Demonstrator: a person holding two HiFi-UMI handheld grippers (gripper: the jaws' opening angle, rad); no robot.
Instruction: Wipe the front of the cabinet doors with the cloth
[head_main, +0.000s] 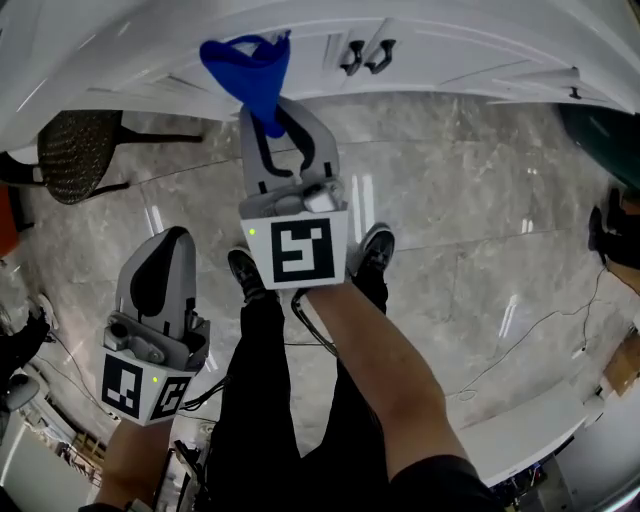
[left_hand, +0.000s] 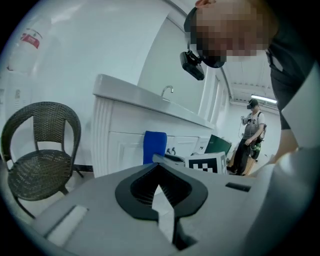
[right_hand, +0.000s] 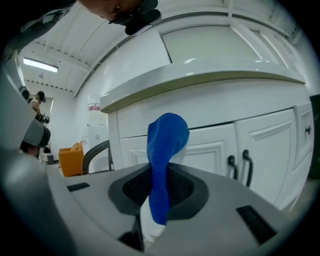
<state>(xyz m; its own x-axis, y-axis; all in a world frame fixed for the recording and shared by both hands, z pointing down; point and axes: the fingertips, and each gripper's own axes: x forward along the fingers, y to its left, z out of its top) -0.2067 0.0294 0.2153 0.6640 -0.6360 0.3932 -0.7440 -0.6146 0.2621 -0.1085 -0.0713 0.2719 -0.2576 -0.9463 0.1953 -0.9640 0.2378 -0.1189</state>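
Observation:
A blue cloth (head_main: 250, 68) sticks out of my right gripper (head_main: 275, 125), whose jaws are shut on it. In the head view it is held out toward the white cabinet doors (head_main: 300, 50), left of their two black handles (head_main: 366, 55) and apart from the door fronts. In the right gripper view the cloth (right_hand: 165, 150) stands up from the right gripper (right_hand: 155, 200) in front of the doors (right_hand: 265, 145). My left gripper (head_main: 170, 240) hangs lower at the left, shut and empty. Its own view shows the left gripper (left_hand: 160, 187) closed, with the cloth (left_hand: 155, 146) ahead.
A dark wicker chair (head_main: 75, 150) stands left of the cabinet. A dark green object (head_main: 605, 140) sits at the right edge. Cables (head_main: 540, 330) trail over the marble floor. Another person (left_hand: 252, 135) stands in the distance. My legs and shoes are below the grippers.

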